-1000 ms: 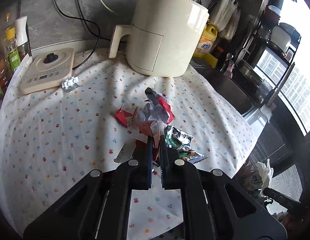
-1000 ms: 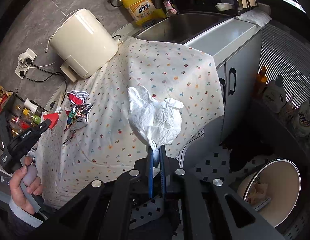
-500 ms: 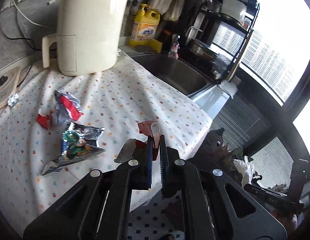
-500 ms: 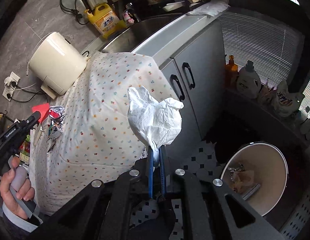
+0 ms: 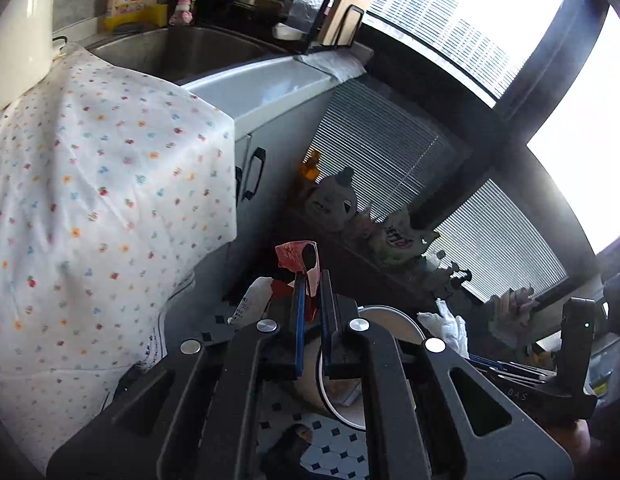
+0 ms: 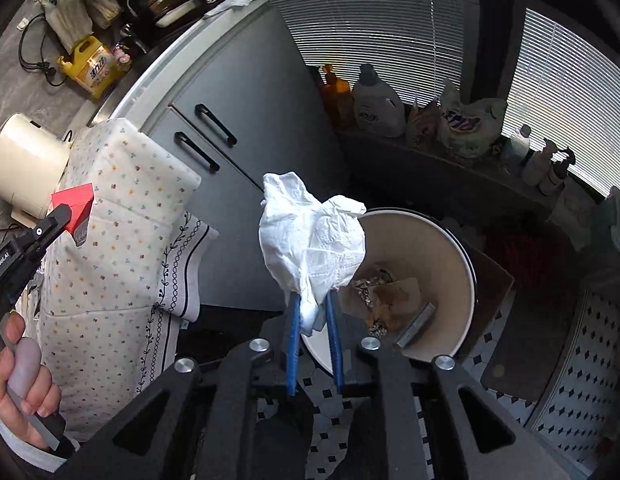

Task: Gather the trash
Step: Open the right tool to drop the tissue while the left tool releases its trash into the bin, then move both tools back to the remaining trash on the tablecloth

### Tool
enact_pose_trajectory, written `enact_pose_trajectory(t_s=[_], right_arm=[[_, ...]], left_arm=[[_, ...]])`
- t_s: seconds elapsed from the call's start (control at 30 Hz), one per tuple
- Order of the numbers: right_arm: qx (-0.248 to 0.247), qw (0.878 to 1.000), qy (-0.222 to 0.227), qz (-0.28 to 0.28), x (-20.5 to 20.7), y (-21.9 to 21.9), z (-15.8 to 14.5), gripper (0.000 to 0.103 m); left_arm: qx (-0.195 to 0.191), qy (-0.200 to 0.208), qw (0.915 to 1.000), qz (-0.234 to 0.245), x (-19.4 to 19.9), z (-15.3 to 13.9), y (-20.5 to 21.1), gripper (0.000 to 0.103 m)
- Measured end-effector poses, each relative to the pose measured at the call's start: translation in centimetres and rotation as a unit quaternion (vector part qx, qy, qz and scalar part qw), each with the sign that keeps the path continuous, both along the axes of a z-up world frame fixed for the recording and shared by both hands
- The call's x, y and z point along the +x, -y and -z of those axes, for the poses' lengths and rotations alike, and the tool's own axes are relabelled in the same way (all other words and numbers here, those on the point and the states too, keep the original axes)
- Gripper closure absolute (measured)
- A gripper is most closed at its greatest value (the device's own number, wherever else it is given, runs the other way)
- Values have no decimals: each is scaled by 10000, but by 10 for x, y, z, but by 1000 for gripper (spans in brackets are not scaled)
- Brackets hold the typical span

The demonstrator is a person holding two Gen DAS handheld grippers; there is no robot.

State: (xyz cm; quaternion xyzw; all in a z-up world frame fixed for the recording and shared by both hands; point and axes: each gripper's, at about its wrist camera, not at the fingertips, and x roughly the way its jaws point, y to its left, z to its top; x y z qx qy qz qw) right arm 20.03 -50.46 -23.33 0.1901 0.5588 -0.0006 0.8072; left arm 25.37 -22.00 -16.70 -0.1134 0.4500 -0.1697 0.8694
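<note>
My left gripper (image 5: 311,280) is shut on a red wrapper (image 5: 298,257) and holds it in the air past the counter's edge, above the floor. It also shows in the right wrist view (image 6: 60,216) with the red wrapper (image 6: 74,202). My right gripper (image 6: 311,300) holds a crumpled white tissue (image 6: 310,236) just left of and above the round trash bin (image 6: 465,256); its jaws stand a little wider than before. The bin (image 5: 389,314) holds foil and paper scraps (image 6: 383,294). The tissue also shows in the left wrist view (image 5: 449,326).
A flowered cloth (image 5: 102,184) drapes over the counter corner. Grey cabinet doors with black handles (image 6: 206,136) stand behind. Detergent bottles and bags (image 6: 377,104) line a low ledge by the blinds. A sink (image 5: 182,48) and a cream appliance (image 6: 22,168) sit on the counter.
Both grippers have swung away from the counter toward the floor bin. The right gripper's jaws have parted slightly around the tissue, now next to the bin's rim.
</note>
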Motion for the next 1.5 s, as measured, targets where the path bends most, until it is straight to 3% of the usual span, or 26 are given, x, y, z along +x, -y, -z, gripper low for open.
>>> enact_pose_trajectory(t_s=[0.03, 0.07, 0.37, 0.57, 0.63, 0.67, 0.77, 0.97, 1.17, 1.5], right_arm=[[-44, 10000, 19, 51, -4, 8, 1, 52], [-87, 9999, 30, 79, -8, 14, 1, 49], [-180, 9988, -97, 435, -35, 68, 7, 47], [-241, 9975, -59, 664, -48, 89, 0, 45], [-235, 9971, -22, 724, -50, 91, -2, 44], [-239, 9969, 0, 744, -51, 92, -4, 44], [-206, 9966, 25, 801, -49, 89, -4, 43], [-96, 9982, 172, 560, -33, 56, -14, 41], [10, 9986, 536, -25, -6, -6, -36, 27], [137, 9899, 974, -1025, 38, -125, -75, 12]], left_arm=[[-13, -61, 9999, 88, -1, 6, 11, 96], [-26, -128, 9998, 178, -2, 12, 21, 96], [-59, -670, 9930, 976, -19, 61, 102, 96], [-361, -914, 9845, 1453, -16, 70, 138, 94], [-512, -953, 9811, 1602, -16, 66, 144, 68], [-576, -913, 9812, 1599, -16, 62, 144, 42], [-560, -713, 9839, 1542, -17, 50, 137, 34], [-379, -587, 9913, 1119, -14, 33, 88, 23], [-179, -248, 9994, 181, -13, 3, 8, 11], [20, 267, 9937, -1092, -30, -41, -124, 6]])
